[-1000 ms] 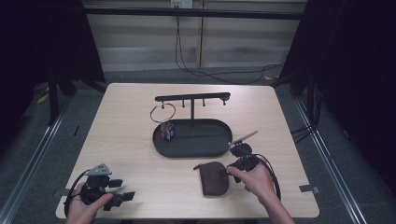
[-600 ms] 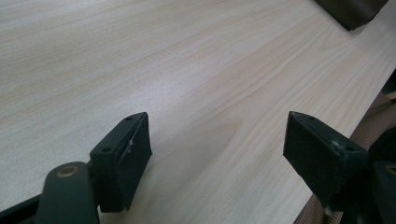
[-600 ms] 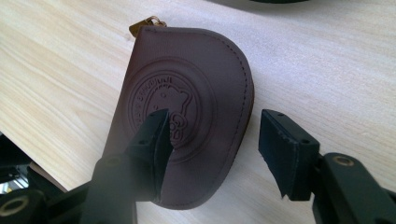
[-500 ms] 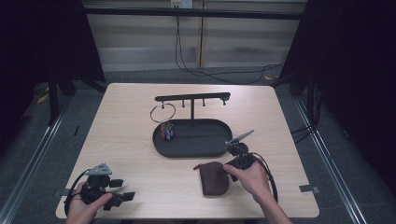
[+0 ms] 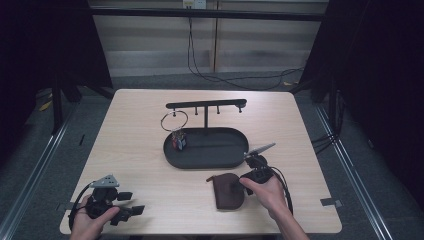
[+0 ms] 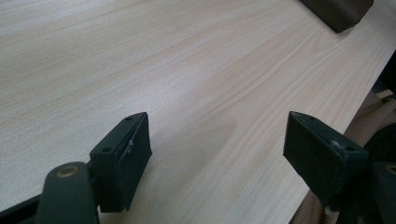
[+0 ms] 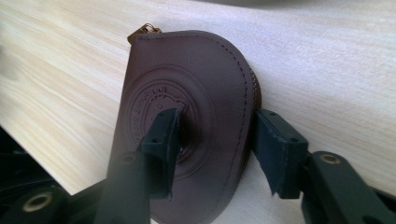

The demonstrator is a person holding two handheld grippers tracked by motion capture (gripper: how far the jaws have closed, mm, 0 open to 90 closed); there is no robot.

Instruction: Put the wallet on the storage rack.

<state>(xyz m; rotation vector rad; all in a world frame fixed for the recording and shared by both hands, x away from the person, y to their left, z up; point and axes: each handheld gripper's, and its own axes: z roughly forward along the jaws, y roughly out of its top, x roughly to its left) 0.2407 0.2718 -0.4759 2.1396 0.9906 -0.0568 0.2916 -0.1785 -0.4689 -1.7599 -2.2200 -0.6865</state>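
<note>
Now the brown pouch point(image 7: 187, 135), lying on the bench point(image 5: 135, 150) just before the black tray point(image 5: 200, 160), is being straddled by the right claw point(image 7: 215, 140), just narrowed but not pinching; the left claw point(image 6: 215, 154) is being held spread, empty

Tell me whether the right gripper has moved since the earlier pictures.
Yes: the right gripper shifted slightly left from beside the black tray onto the brown pouch, jaws closing around it.

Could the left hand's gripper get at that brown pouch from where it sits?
Probably yes: bare table lies between the left gripper and the brown pouch. But the right gripper already straddles the pouch's edge, its fingers just closing.
</note>
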